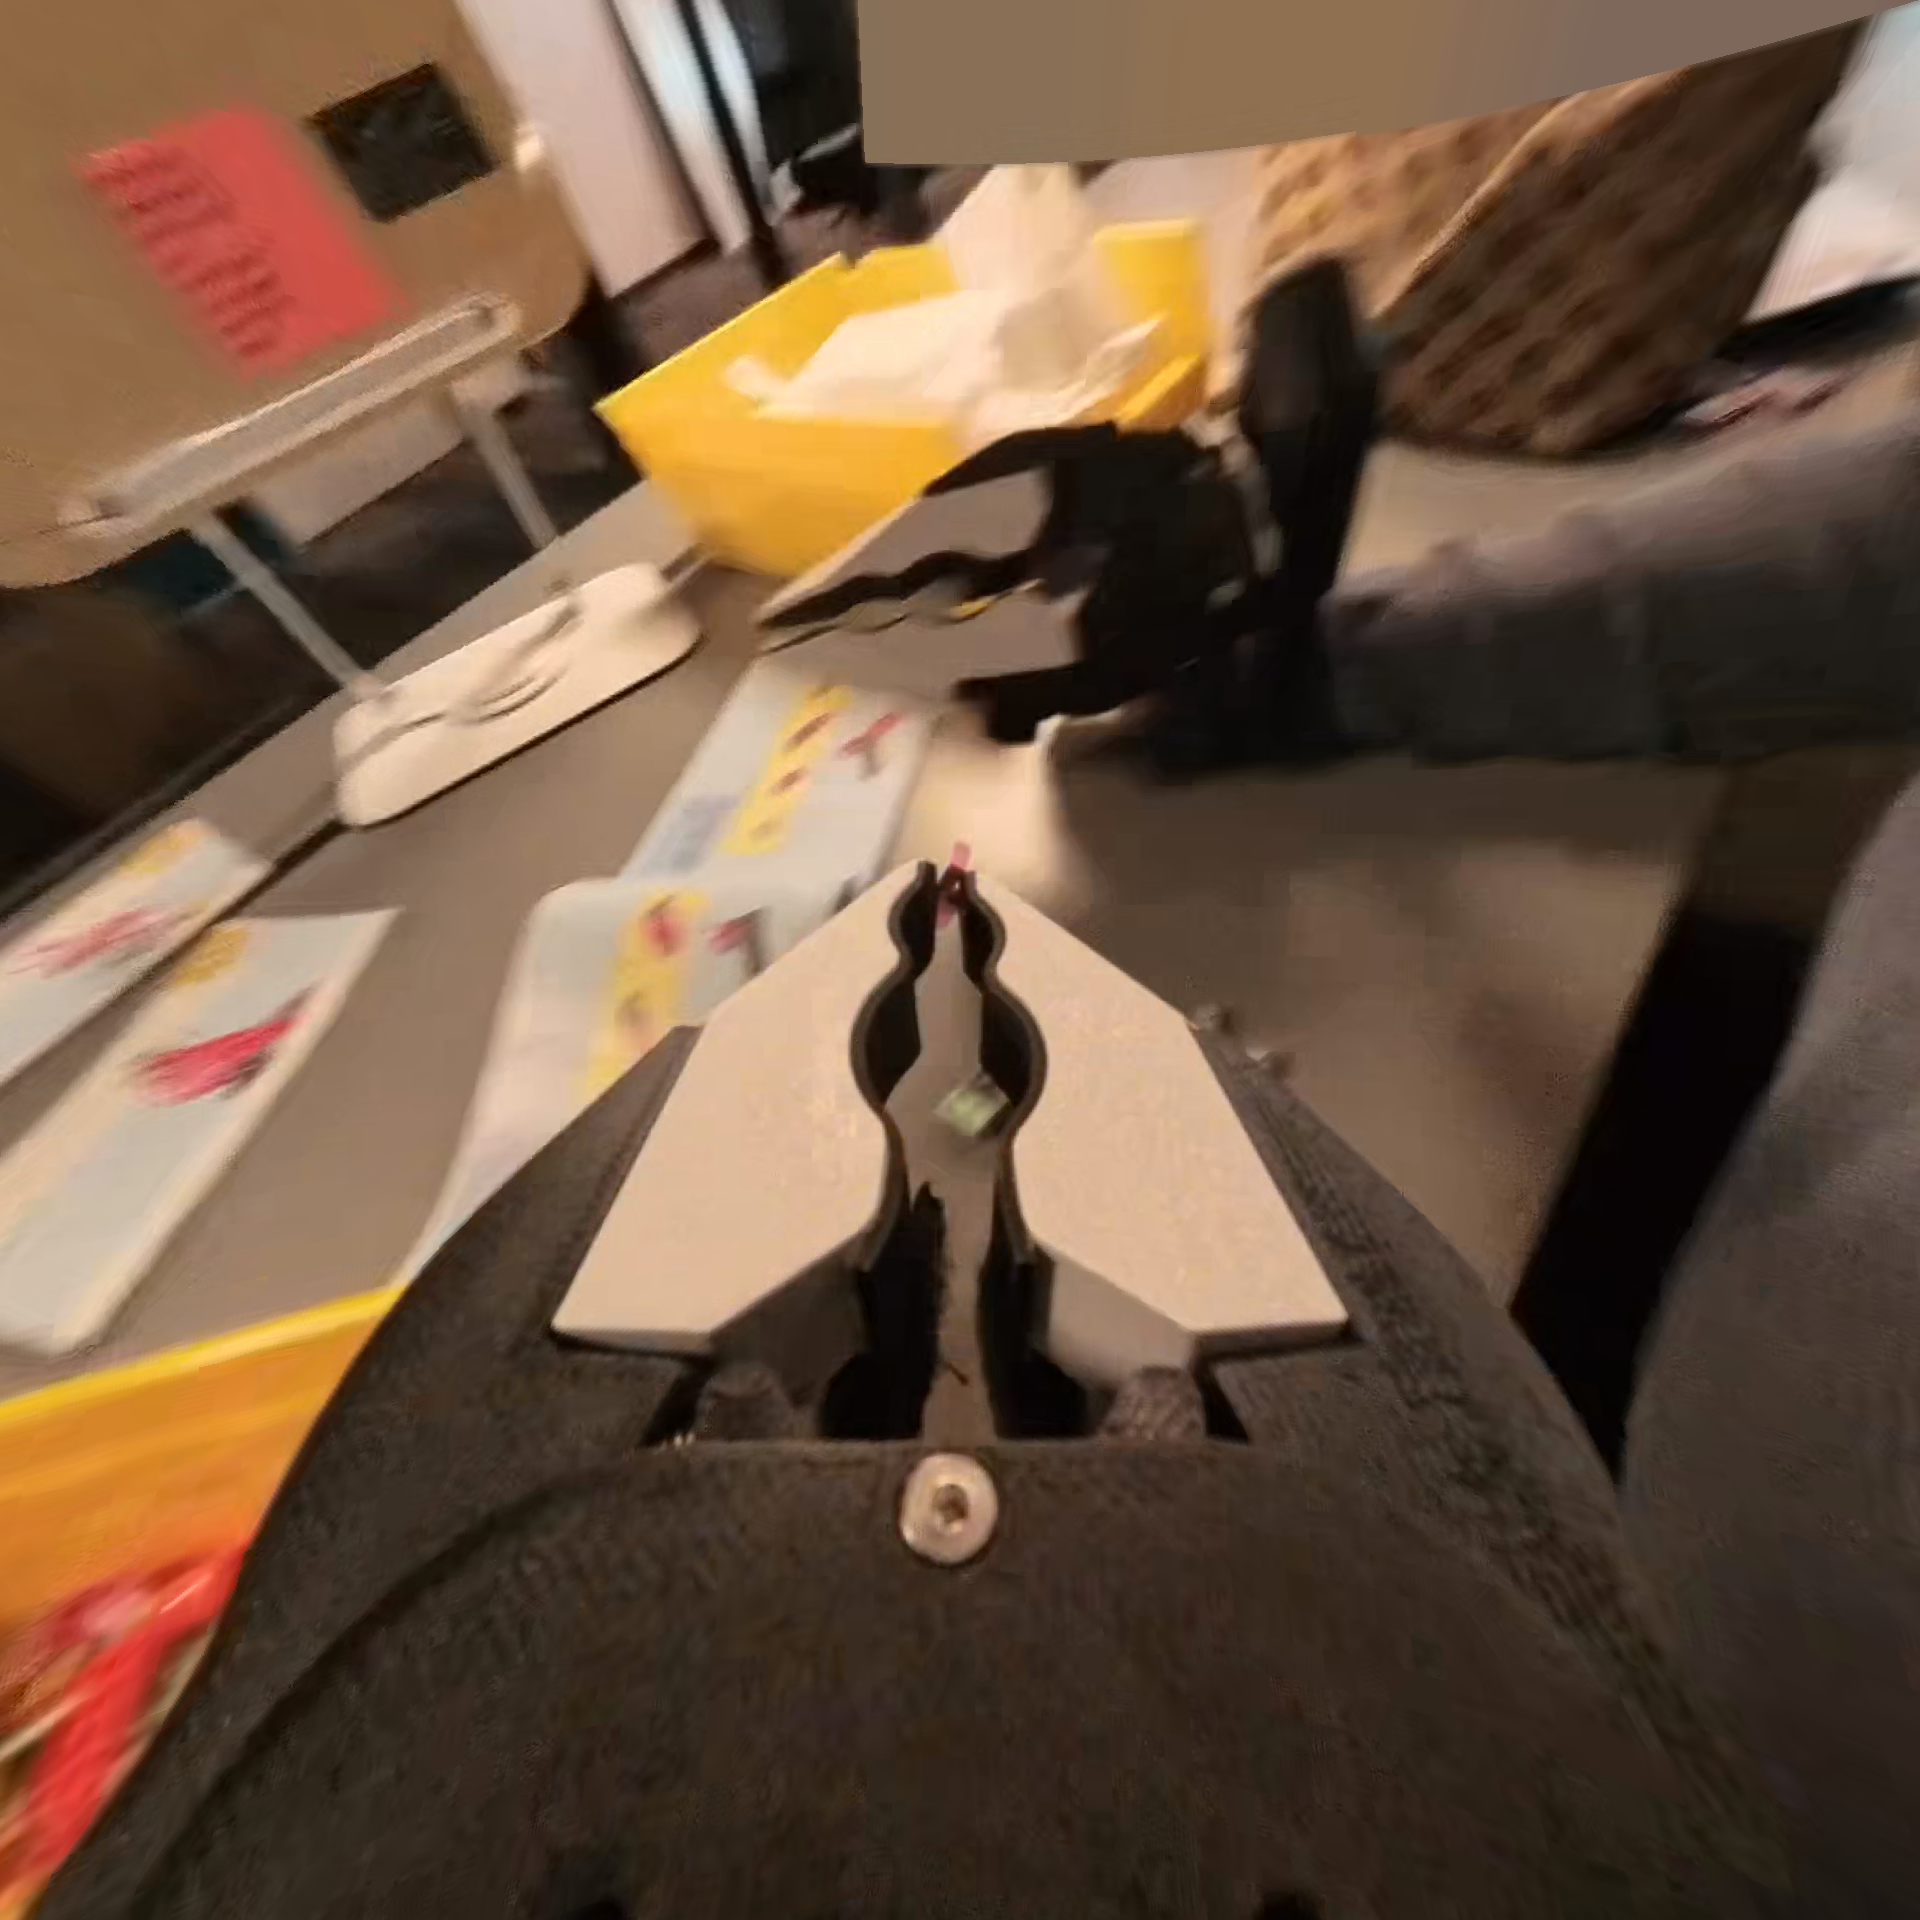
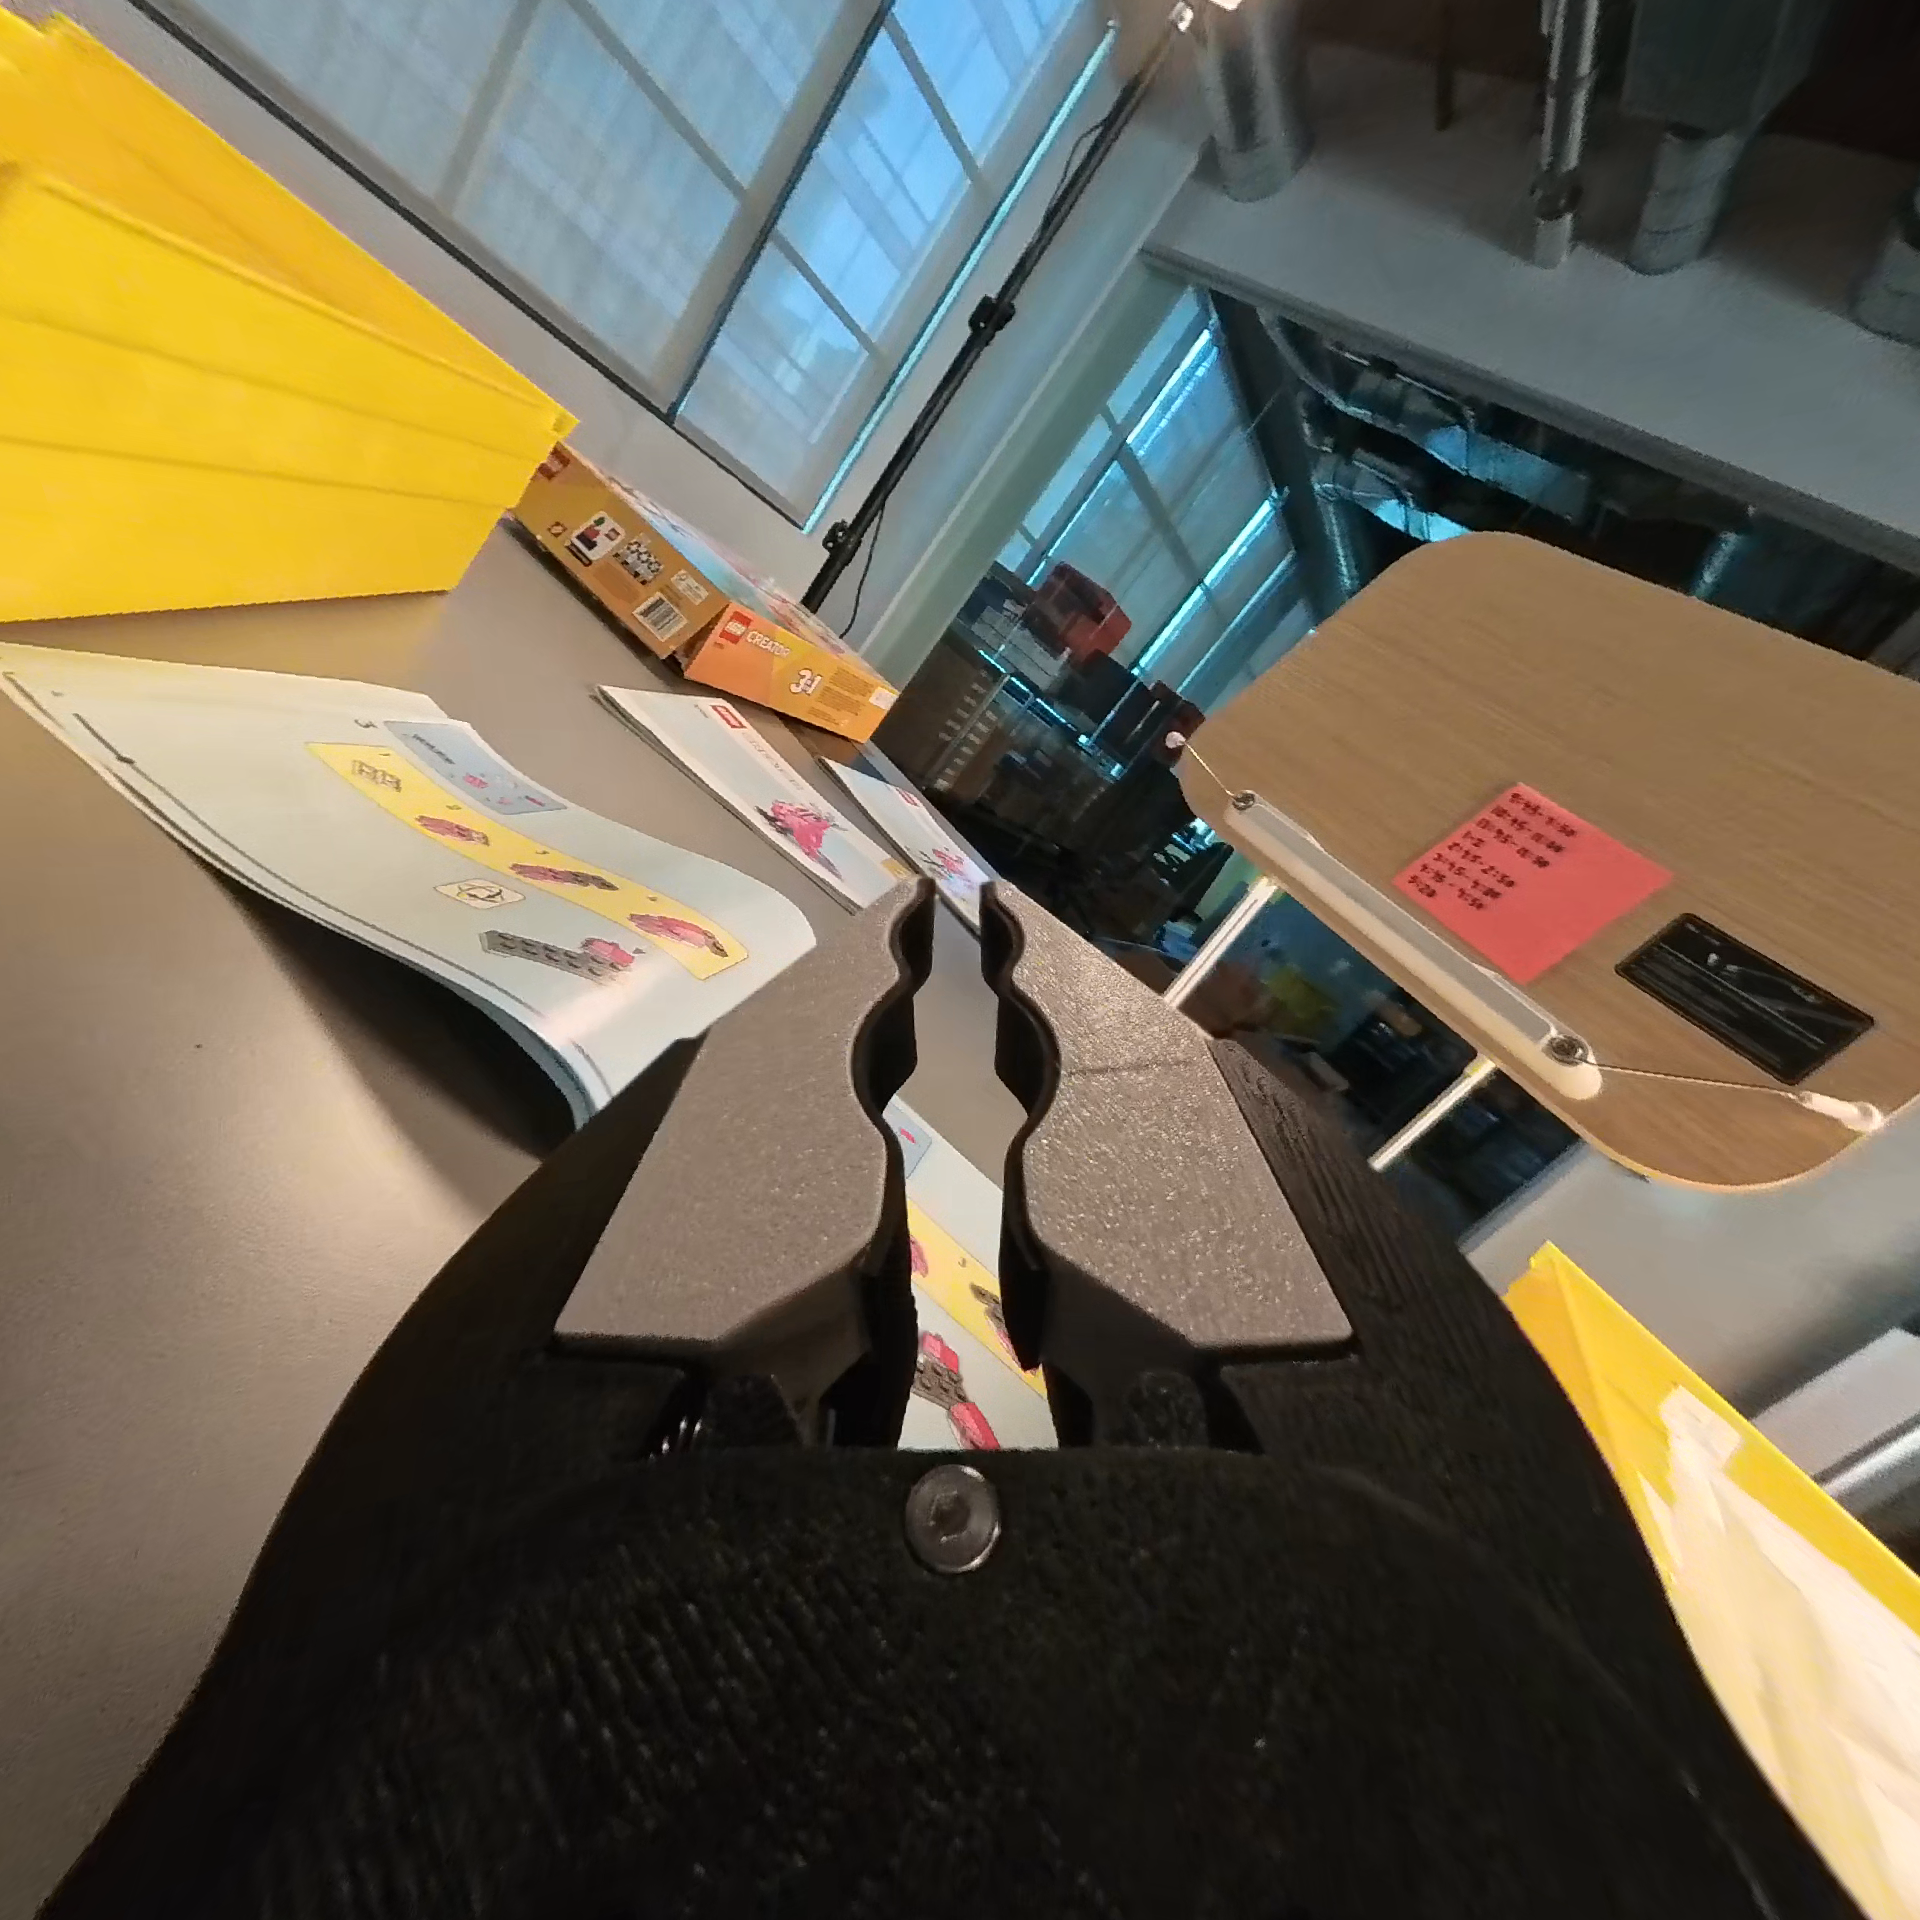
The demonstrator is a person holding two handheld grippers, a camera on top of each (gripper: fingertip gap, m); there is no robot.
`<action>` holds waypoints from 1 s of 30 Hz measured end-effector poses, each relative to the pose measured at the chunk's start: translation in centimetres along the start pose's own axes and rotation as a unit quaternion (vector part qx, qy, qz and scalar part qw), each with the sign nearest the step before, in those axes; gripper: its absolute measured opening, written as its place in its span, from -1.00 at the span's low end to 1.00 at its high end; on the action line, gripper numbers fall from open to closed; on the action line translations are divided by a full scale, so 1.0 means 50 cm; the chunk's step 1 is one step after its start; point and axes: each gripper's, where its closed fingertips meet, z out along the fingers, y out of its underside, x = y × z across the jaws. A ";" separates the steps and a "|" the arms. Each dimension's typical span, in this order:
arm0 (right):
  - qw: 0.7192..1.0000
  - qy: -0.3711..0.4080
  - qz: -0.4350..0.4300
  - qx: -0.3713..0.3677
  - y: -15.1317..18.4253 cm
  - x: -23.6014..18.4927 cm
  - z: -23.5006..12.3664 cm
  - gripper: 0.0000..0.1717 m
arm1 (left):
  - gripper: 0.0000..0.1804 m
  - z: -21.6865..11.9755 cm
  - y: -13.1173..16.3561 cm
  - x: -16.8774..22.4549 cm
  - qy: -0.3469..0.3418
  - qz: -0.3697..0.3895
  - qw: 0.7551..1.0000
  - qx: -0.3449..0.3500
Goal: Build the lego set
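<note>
Office: desk (image 2: 208, 1091), large windows (image 2: 644, 177).

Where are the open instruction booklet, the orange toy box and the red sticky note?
open instruction booklet (image 2: 416, 831): right wrist view, on its printed page.
orange toy box (image 2: 790, 675): right wrist view, on its near side face.
red sticky note (image 2: 1527, 883): right wrist view, middle of the note, on the wooden board.
</note>
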 end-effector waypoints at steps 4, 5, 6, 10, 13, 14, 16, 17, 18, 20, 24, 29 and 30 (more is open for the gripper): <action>1.000 0.005 0.013 0.001 0.000 0.007 -0.002 -0.93 | -0.97 0.076 0.029 0.065 0.023 0.021 0.999 0.014; 1.000 0.007 0.016 0.003 -0.001 0.008 -0.003 -0.92 | -0.97 0.085 0.033 0.059 -0.001 0.052 0.998 0.020; 1.000 0.009 0.016 0.005 -0.002 0.011 -0.004 -0.90 | -0.97 0.091 0.033 0.046 -0.035 0.091 0.995 0.026; 1.000 0.000 0.013 0.008 -0.005 0.005 -0.006 -0.91 | -0.97 0.095 0.022 -0.008 -0.153 0.233 0.959 0.047; 1.000 -0.005 0.008 0.009 -0.007 0.000 -0.006 -0.92 | -0.97 0.121 0.047 -0.015 -0.163 0.269 0.949 0.028; 1.000 -0.006 0.006 0.009 -0.008 -0.002 -0.006 -0.93 | -0.97 0.125 0.048 -0.013 -0.164 0.274 0.947 0.028; 1.000 -0.011 -0.001 0.009 -0.009 -0.008 -0.006 -0.93 | -0.97 0.124 0.045 -0.010 -0.166 0.279 0.945 0.032; 1.000 -0.013 -0.006 0.009 -0.010 -0.012 -0.006 -0.93 | -0.97 0.127 0.051 -0.008 -0.160 0.281 0.946 0.027; 1.000 -0.015 -0.011 0.008 -0.010 -0.015 -0.005 -0.94 | -0.97 0.132 0.056 -0.010 -0.161 0.284 0.945 0.018; 1.000 -0.020 -0.020 0.007 -0.011 -0.021 -0.004 -0.94 | -0.97 0.133 0.061 -0.012 -0.165 0.294 0.941 0.010; 0.999 -0.027 -0.025 0.002 -0.009 -0.029 -0.002 -0.95 | -0.97 0.135 0.052 -0.002 -0.168 0.310 0.936 0.019; 0.997 -0.075 0.027 0.005 -0.021 -0.050 -0.004 -0.96 | -0.97 0.123 0.046 -0.025 -0.217 0.335 0.917 0.018; 0.991 -0.113 0.066 0.008 -0.029 -0.066 -0.006 -0.95 | -0.97 0.120 0.047 -0.029 -0.224 0.336 0.915 0.016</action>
